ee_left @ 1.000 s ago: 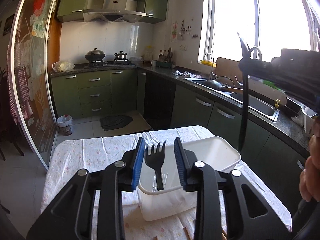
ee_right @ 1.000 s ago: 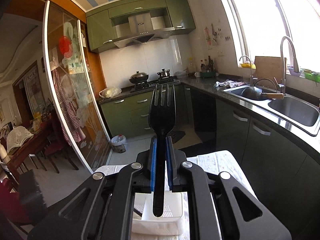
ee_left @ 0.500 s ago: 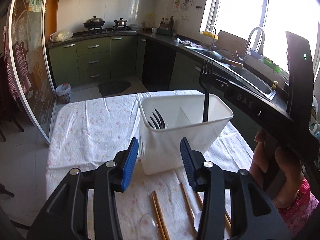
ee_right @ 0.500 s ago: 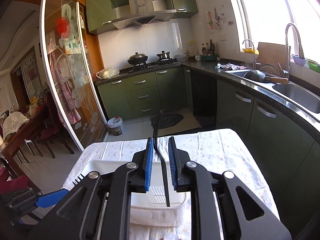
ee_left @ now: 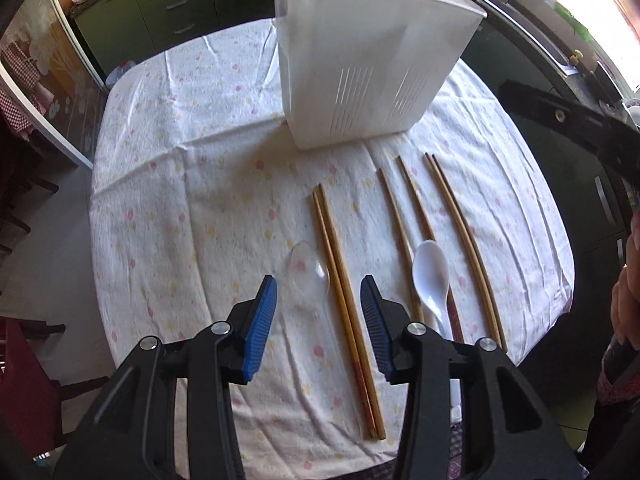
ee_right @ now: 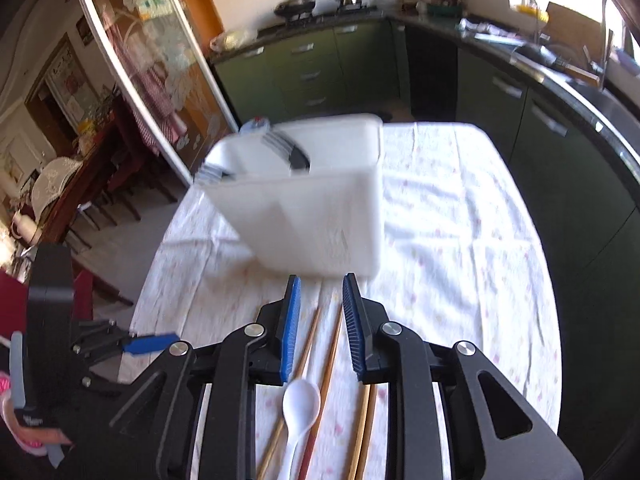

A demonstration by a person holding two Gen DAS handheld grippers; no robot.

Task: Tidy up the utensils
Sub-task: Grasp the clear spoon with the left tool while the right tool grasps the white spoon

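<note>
Low in the frame, the left gripper [ee_left: 318, 312] was open wide and empty over a clear spoon [ee_left: 308, 274] and a chopstick pair [ee_left: 344, 280], and the right gripper [ee_right: 320, 332] was open and empty too. Just past them lay a white spoon [ee_left: 431, 276] and more chopsticks [ee_left: 460, 236]. Farthest, at the top, the white bin [ee_left: 372, 68] held black forks [ee_right: 286, 152], so picking up a spoon or chopsticks looked like the next job.

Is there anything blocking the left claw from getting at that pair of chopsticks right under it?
Nothing visible does. The left gripper is open above the chopsticks, which lie bare on the tablecloth. A clear spoon lies right beside them and might get caught too.
</note>
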